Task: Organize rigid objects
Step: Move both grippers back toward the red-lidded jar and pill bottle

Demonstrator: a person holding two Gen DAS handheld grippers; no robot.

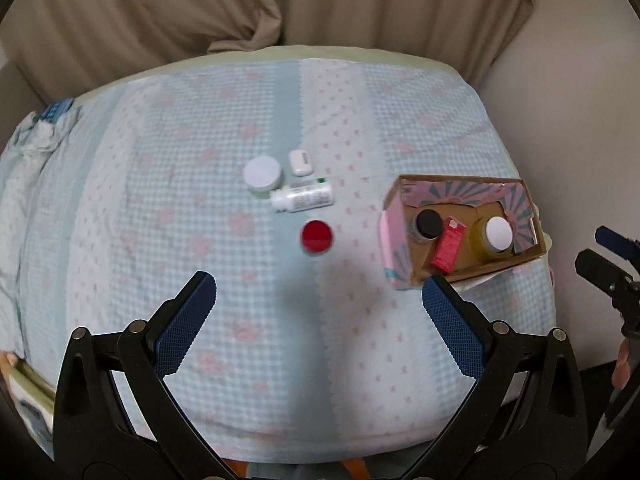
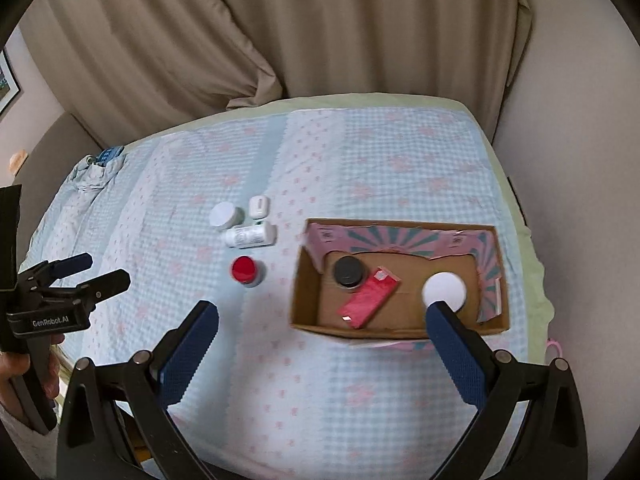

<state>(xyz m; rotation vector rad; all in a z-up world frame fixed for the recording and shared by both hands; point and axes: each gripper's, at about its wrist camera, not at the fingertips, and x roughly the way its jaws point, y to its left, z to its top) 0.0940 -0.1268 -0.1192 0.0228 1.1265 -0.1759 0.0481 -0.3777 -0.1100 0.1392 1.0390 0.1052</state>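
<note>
A cardboard box (image 2: 308, 292) (image 1: 404, 200) with a pink patterned lining sits on the right of the cloth. It holds a black-lidded jar (image 2: 349, 272) (image 1: 428, 224), a red carton (image 2: 370, 298) (image 1: 450, 246) and a white-lidded yellow jar (image 2: 445, 291) (image 1: 496, 234). On the cloth to its left are a red-lidded jar (image 1: 317, 237) (image 2: 246, 270), a white bottle lying on its side (image 1: 302, 198) (image 2: 251, 235), a round white-lidded jar (image 1: 262, 173) (image 2: 224, 215) and a small white case (image 1: 301, 162) (image 2: 258, 205). My left gripper (image 1: 318, 300) is open and empty above the cloth. My right gripper (image 2: 322, 324) is open and empty, near the box front.
The checked blue and pink cloth (image 1: 200, 240) covers a table with curved edges. Beige curtains (image 2: 320, 40) hang behind. A wall stands to the right. The left gripper shows at the left edge of the right wrist view (image 2: 80, 276).
</note>
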